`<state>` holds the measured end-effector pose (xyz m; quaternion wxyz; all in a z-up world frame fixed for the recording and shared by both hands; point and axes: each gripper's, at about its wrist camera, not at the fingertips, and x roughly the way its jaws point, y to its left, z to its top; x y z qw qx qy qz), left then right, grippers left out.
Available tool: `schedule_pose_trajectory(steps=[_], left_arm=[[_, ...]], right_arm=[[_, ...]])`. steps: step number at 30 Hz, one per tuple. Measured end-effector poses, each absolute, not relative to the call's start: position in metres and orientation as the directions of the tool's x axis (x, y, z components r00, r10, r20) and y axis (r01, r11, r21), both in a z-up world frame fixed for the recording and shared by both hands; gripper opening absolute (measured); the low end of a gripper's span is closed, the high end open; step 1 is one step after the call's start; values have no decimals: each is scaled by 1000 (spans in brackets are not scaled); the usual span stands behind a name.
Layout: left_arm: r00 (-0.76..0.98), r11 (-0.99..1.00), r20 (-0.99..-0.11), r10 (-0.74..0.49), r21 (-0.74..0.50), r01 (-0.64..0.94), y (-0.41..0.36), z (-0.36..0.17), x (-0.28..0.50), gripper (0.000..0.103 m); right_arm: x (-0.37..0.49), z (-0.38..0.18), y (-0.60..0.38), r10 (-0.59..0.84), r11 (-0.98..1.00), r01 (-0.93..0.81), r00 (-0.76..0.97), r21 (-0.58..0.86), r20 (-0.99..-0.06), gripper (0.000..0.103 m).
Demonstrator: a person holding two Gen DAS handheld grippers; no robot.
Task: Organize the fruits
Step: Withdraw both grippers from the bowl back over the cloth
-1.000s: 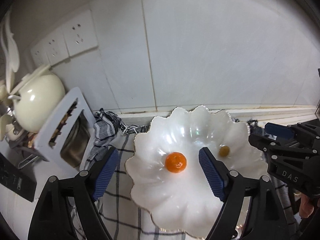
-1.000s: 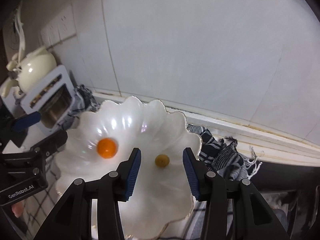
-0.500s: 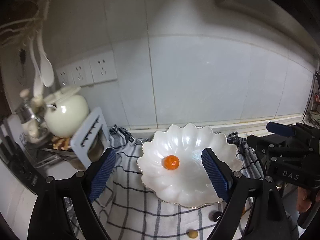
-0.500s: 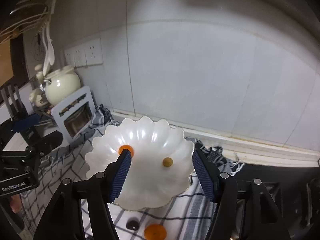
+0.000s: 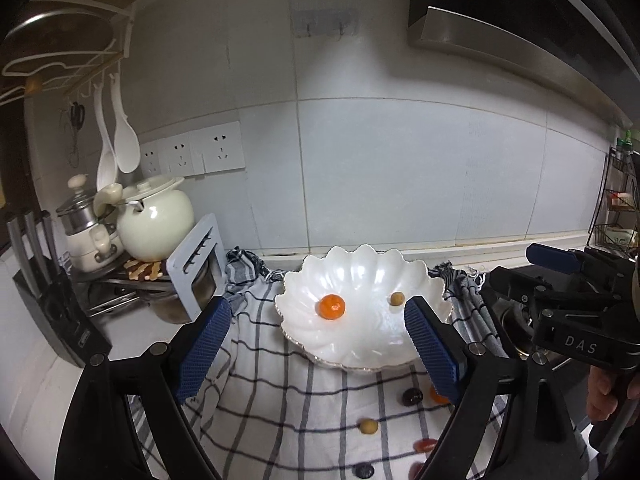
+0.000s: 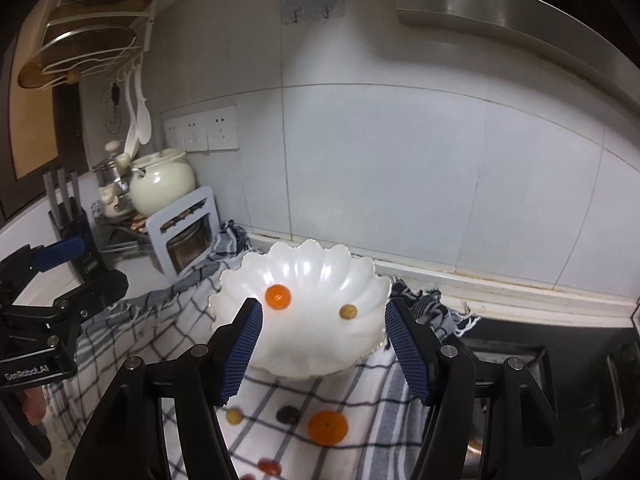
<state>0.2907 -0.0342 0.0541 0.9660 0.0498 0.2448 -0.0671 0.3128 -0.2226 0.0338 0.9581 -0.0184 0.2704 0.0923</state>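
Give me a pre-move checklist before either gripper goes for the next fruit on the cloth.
1. Left gripper open and holding nothing: ok.
2. Right gripper open and holding nothing: ok.
3. White bowl sits upright on the checked cloth: ok.
4. Room left in the bowl, which holds only a small orange and a tan fruit: ok.
5. Loose fruit in plain sight in front of the bowl: large orange, dark fruit, second tan fruit: ok.
6. Red fruit at the frame's lower edge, partly cut off; clear approach: cannot tell.
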Motion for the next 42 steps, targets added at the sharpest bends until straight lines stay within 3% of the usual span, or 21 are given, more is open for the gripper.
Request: schedule_pose_trajectory(steps=[7, 24, 42], left_arm=[[871, 987, -480, -101, 60, 147, -34, 49, 264, 89], [792, 987, -601, -108, 31, 159, -38, 8, 241, 89], [741, 986, -669, -58, 77, 146, -42, -42, 228, 88]], right_arm=[[289, 26, -228, 156, 985, -171, 834, 22, -530, 65], [260, -13, -237, 155, 987, -152, 778, 56, -609, 65], [248, -67, -237, 153, 987, -140, 688, 77, -709, 65]])
